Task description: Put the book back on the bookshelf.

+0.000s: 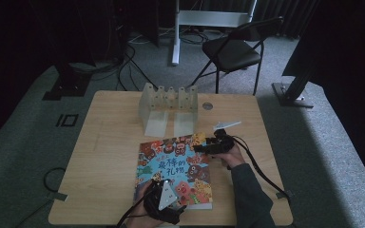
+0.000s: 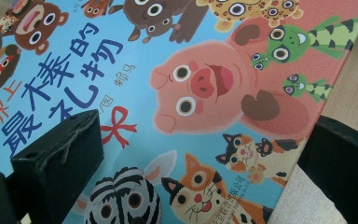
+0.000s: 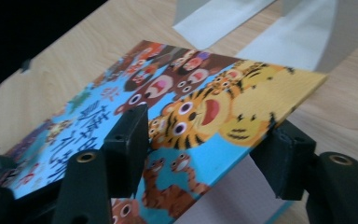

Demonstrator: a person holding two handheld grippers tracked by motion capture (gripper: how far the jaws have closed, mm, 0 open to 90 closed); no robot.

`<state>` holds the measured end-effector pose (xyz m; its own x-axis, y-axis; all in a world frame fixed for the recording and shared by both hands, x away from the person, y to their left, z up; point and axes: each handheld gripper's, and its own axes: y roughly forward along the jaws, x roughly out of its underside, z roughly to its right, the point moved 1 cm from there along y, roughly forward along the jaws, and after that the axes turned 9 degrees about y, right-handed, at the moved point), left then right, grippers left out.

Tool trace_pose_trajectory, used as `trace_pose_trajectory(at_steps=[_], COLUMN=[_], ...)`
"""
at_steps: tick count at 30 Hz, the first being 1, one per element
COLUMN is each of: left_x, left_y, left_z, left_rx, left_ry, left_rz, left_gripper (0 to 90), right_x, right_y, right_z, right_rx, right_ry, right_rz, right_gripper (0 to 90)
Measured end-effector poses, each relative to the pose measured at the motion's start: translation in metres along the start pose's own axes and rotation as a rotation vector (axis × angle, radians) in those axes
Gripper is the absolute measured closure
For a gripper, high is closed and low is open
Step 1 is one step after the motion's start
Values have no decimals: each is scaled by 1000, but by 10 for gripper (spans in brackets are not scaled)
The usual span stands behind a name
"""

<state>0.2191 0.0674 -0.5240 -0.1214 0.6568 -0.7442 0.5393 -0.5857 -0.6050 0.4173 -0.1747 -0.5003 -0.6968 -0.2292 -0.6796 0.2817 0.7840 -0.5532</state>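
Nearest to us, the wooden table (image 1: 104,156) shows a pale, matte grain and rounded corners. We find the picture book (image 1: 173,171) lying near its front edge, a glossy rectangular hardcover printed with cartoon animals. At the far side stands a translucent plastic rack (image 1: 168,100). Our left gripper (image 2: 200,154) straddles the book's near right corner, black jaws apart, pads clear of it. Our right gripper (image 3: 205,140) has one jaw above and one below the raised cover at the far corner, not yet clamped.
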Motion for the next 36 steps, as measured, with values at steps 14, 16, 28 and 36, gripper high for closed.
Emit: trace_pose_trajectory(at_steps=[14,16,28,36], left_x=[1,1,-5,3], left_y=[-7,-8,-34,-47], left_z=[1,1,-5,-29], left_rx=[60,62,-1,-74], left_ry=[-32,-32,-4,-48], left_rz=[5,8,35,25], left_gripper=[54,59,126,136], right_x=[-1,-1,-5,-10], right_y=[-3,-4,-6,-8], right_z=[-3,-3,-8,-14], right_rx=[-21,-22,-12,-3], right_ry=[7,8,-6,-27], right_rz=[16,17,23,38], right_gripper=[459,464,468,478])
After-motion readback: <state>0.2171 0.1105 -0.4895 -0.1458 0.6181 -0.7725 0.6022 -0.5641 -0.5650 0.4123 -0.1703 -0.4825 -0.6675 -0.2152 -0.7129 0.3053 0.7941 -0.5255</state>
